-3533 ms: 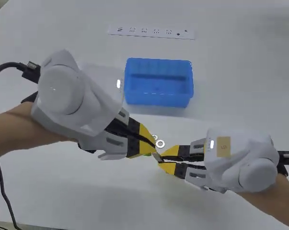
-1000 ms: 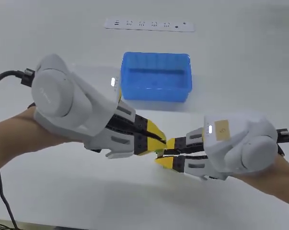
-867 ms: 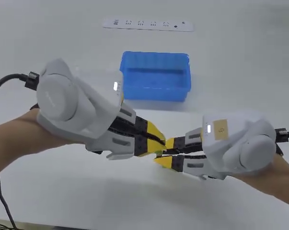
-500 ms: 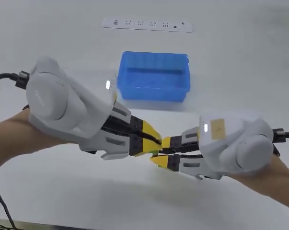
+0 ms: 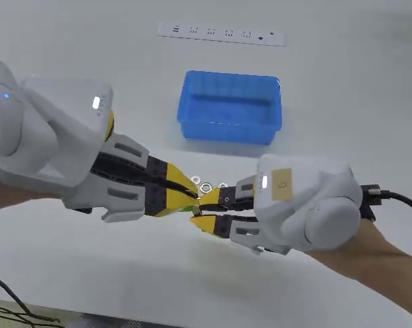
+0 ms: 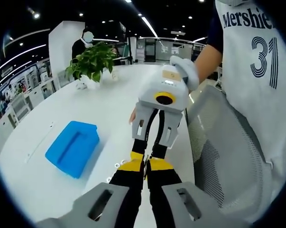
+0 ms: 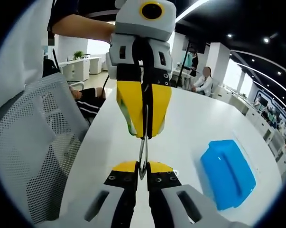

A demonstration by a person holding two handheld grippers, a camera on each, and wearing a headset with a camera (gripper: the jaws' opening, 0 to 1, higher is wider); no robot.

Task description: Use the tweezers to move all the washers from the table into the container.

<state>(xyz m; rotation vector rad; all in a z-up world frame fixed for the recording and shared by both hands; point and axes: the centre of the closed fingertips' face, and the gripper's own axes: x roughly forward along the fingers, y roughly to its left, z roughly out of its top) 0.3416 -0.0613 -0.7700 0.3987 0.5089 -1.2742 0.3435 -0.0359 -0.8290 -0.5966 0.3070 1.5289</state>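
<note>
Progress is judged at 0: no washer is made out in the blue plastic rectangular container, and small silver ring washers are seen on the white table, just beside the jaw tips. Thin metal tweezers are pinched end to end by the left gripper and right gripper, with the jaws of the 2 closed tight on them. The tweezer tips are hidden and the washer count can't be told

The tweezers were almost wholly hidden, pinched between the closed jaws of the left gripper and the right gripper; only a thin metal sliver showed in the right gripper view. The left gripper's body ran off the head view's left edge. The washers lay partly behind the jaws, too small to count. The container floor was too blurred to read.
</note>
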